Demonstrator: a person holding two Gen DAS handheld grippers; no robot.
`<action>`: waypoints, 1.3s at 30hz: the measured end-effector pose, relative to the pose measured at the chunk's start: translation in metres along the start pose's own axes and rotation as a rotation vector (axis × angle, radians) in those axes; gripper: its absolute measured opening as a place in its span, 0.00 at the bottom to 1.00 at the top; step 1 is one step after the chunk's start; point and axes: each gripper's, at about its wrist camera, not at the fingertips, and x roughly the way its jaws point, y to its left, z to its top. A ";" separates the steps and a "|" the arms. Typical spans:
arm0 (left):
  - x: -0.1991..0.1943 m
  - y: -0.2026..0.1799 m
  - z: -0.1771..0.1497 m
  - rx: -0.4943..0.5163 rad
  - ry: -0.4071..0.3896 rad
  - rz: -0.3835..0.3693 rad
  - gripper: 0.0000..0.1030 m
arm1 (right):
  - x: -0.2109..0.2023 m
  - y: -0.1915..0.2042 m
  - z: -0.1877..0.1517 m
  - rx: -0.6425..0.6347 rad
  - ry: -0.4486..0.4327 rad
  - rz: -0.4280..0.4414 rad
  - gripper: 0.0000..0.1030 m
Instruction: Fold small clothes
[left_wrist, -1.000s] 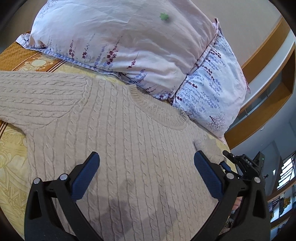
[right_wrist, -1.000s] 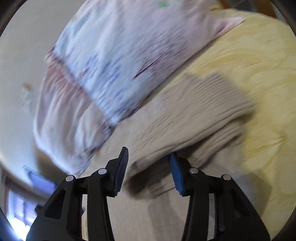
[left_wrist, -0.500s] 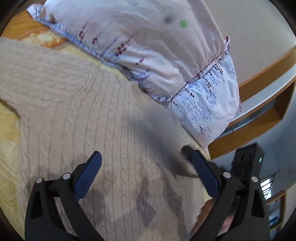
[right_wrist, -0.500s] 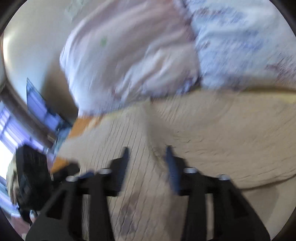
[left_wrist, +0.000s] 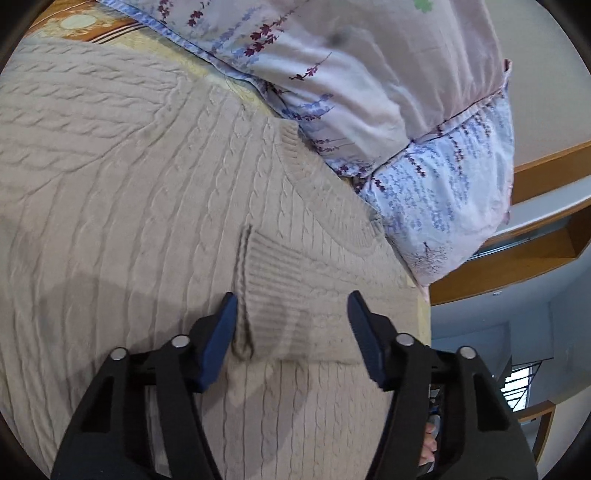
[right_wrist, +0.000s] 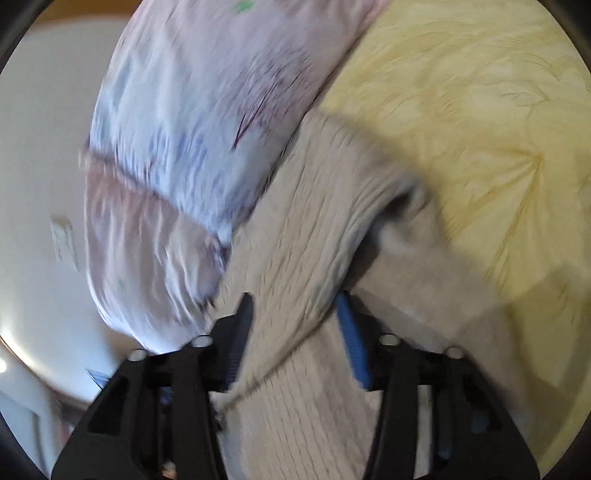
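Left tongs (left_wrist: 291, 325) hover with jaws spread wide over the folded-in sleeve cuff (left_wrist: 273, 280), gripping nothing. Right tongs (right_wrist: 295, 332) are partly closed, knit fabric bunched between the jaws, though blur hides how firmly. The beige sweater (left_wrist: 122, 206) lies flat on the yellow bedspread (right_wrist: 480, 110), collar just beside the floral pillow (left_wrist: 369, 74).

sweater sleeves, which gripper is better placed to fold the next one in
Probably left: the left gripper hovers open over the folded sleeve cuff on the sweater. The right gripper has knit between its fingers.
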 end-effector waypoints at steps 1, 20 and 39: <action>0.002 0.001 0.002 -0.007 0.002 0.000 0.50 | 0.000 -0.002 0.005 0.011 -0.021 0.002 0.38; 0.014 -0.034 0.061 0.249 -0.094 0.094 0.05 | -0.012 0.006 -0.001 -0.155 -0.196 -0.099 0.08; -0.114 0.046 0.030 0.136 -0.254 0.213 0.61 | -0.037 0.036 -0.052 -0.386 -0.365 -0.324 0.87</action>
